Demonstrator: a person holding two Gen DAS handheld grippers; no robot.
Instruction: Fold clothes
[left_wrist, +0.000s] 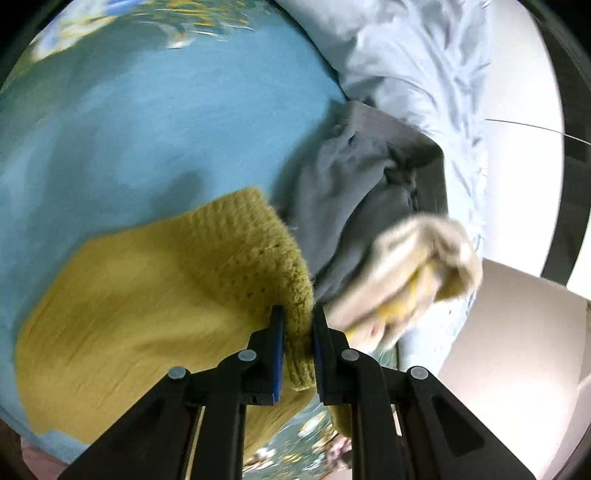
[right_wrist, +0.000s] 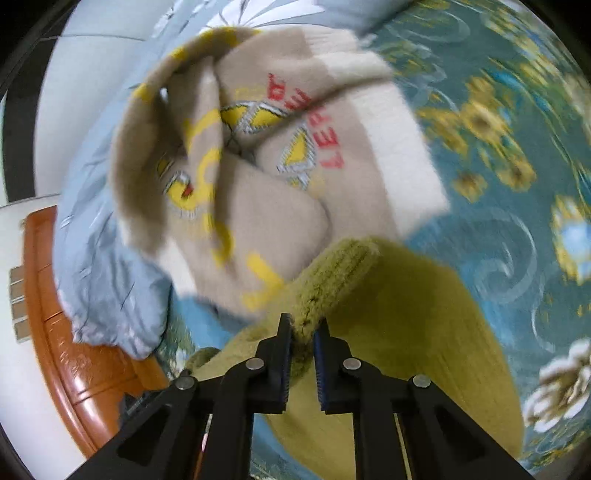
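Ahead of our left claw (left_wrist: 298, 314) spreads a plain blue sheet (left_wrist: 147, 129), and to the right of our right claw (right_wrist: 303, 323) the floral bedcover (right_wrist: 498, 166) fills the view. A pale blue quilt (left_wrist: 406, 66) lies bunched far ahead and right of the left claw. The olive-yellow knitted sweater (left_wrist: 147, 295) lies just ahead and left of it; its ribbed hem (left_wrist: 295, 295) sits pinched between the nearly closed jaws. Our right claw likewise grips the sweater's ribbed edge (right_wrist: 332, 273), jaws narrowed onto the knit. Beyond it rests a beige printed garment (right_wrist: 258, 147). A grey garment (left_wrist: 351, 192) lies ahead and right of the left claw.
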